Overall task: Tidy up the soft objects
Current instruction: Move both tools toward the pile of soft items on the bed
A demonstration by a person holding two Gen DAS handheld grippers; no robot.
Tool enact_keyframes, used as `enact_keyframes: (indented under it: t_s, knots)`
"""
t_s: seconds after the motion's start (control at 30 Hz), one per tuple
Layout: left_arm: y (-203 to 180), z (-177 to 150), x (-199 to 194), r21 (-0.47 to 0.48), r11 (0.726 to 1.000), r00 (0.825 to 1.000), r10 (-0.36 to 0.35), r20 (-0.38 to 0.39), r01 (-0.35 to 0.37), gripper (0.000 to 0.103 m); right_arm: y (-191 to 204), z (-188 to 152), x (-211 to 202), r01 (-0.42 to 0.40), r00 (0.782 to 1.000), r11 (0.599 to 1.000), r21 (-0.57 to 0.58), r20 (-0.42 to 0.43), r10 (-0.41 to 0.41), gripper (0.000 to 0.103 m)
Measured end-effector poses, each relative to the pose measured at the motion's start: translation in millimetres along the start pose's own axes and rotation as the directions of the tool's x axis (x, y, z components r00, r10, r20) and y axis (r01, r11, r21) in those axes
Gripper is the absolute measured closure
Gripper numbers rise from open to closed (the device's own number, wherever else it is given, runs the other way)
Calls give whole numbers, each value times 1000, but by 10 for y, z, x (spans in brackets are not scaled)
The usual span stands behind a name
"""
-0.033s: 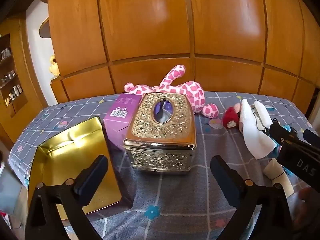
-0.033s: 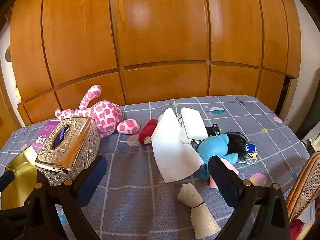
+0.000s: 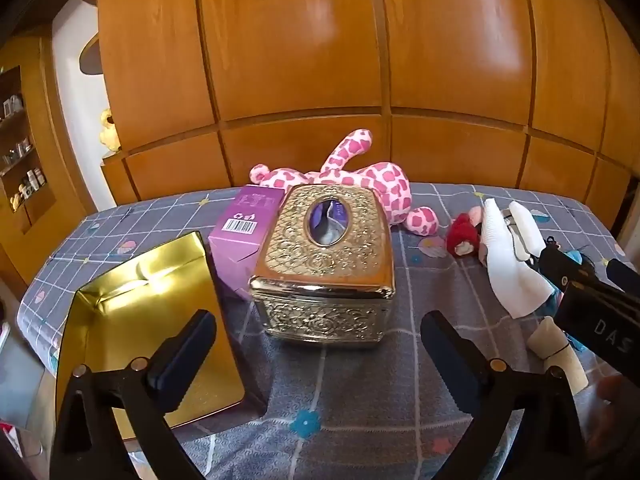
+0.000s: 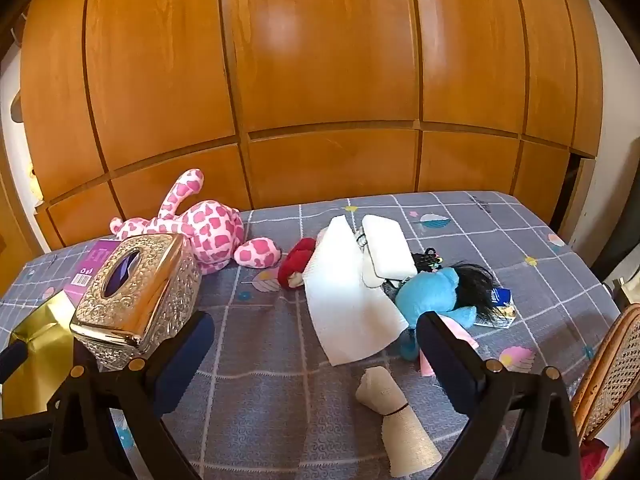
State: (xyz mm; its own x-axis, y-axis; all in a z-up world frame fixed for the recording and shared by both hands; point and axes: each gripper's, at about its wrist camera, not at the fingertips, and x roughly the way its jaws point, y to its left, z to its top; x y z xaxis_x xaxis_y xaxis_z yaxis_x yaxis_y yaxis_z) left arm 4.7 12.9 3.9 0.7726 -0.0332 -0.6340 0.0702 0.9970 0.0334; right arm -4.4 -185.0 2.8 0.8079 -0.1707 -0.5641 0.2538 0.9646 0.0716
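A table [image 4: 460, 240] covered with a grey cloth printed in a pale grid and small coloured motifs stands against a wall of glossy orange-brown wooden panels [image 4: 320, 80]; at the far left an open shelf unit [image 3: 20, 152] holds small bottles, and a cane chair back [image 4: 608, 364] shows at the right edge. The soft things lie scattered on the cloth: a pink spotted plush [image 4: 204, 228] at the back just behind an ornate gold tissue box [image 3: 324, 260], a red plush [image 4: 296, 266] touching a white paper sheet [image 4: 348, 300], a white pad [image 4: 388, 250] beside it, a blue plush with black hair [image 4: 432, 292] near the right, and a beige rolled cloth tied with a band [image 4: 396, 416] nearest the camera. A purple carton [image 3: 244, 236] and a shiny gold tray [image 3: 148, 320] sit left of the tissue box. The left gripper [image 3: 316, 356] and right gripper [image 4: 312, 356] both hover above the cloth with jaws spread wide, nothing between them.
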Motion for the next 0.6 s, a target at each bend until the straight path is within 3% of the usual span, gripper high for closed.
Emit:
enact_keyframes:
  t_s: [0.23,0.6]
  knots:
    - [32,-41,-63,4,999,998,53,18,-53,1,48,-41,-55,-10,1000,1000,-11,15,10,0]
    - [106,-89,-106,-11,998,998,65,25,-65,1,140,-31,-66,-26,1000,999,-46,13,26,0]
